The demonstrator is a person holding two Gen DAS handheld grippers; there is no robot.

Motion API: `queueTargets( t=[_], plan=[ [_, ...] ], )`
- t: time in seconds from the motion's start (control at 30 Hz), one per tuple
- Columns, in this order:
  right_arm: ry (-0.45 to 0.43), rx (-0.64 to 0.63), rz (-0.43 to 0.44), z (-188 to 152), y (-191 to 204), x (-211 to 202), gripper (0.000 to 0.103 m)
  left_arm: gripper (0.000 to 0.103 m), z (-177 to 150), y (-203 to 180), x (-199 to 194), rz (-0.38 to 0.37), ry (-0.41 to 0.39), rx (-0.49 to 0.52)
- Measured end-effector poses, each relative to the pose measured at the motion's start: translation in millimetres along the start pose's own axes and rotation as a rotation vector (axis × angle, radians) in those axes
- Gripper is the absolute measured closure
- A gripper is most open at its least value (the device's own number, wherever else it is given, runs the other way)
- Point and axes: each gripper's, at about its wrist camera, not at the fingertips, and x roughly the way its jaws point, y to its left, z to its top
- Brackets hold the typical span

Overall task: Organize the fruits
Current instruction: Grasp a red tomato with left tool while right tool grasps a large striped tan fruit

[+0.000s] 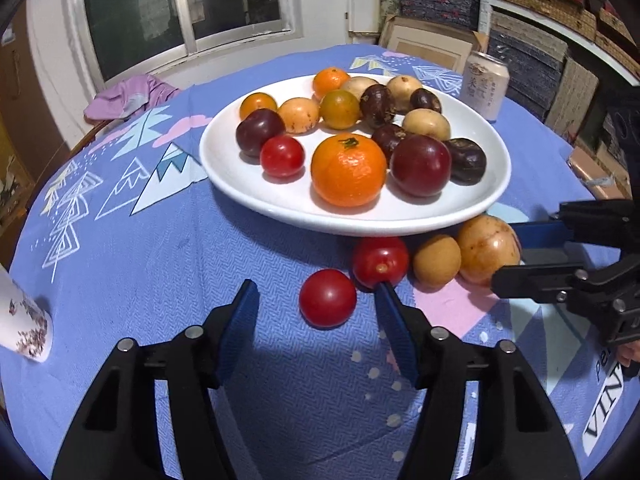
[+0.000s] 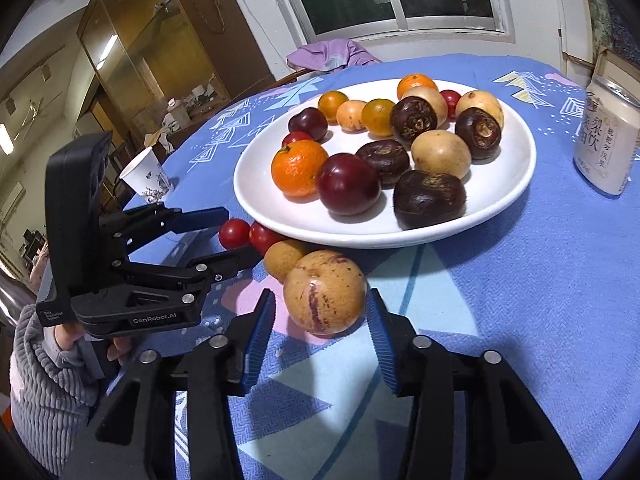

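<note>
Four fruits off the white plate [image 1: 224, 168], lined along its near rim on the blue-clothed surface [image 1: 140, 280]: two cherry tomatoes, a small tan fruit [image 1: 437, 261], a large speckled fruit [image 2: 325, 293]. Left claw [image 1: 316, 304] open, straddling the nearer tomato [image 1: 328, 298] without touching, placed for a pick. Right claw [image 2: 322, 312] open around the speckled fruit, pads just beside its flanks, contact not clear. Likely both poised to lift strays onto the already crowded plate, little bare space there. Drink can [image 2: 606, 140] beside the plate.
</note>
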Motion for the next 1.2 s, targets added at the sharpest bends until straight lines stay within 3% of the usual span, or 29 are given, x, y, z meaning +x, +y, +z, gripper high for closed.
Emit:
queueTargets(
  t=[0.23,0.53,0.7,1.07,1.2],
  plan=[
    [0.006,0.006,-0.002,-1,1,3,0.058,0.065,0,-4,-1,-0.060,-0.010,0.090],
    [0.008,0.002,-0.004,1,0,4,0.059,0.072,-5,-6,-6,-0.069,-0.012,0.079],
    [0.002,0.000,-0.011,0,0,4,0.059,0.073,-8,-5,-11,-0.067,-0.026,0.018],
    [-0.007,0.020,-0.014,-8,-1,-5,0.059,0.075,-14,-24,-26,0.031,-0.056,-0.049],
    [-0.011,0.032,-0.022,-11,-4,-9,0.059,0.076,-21,-27,-34,0.022,-0.064,-0.089]
  ],
)
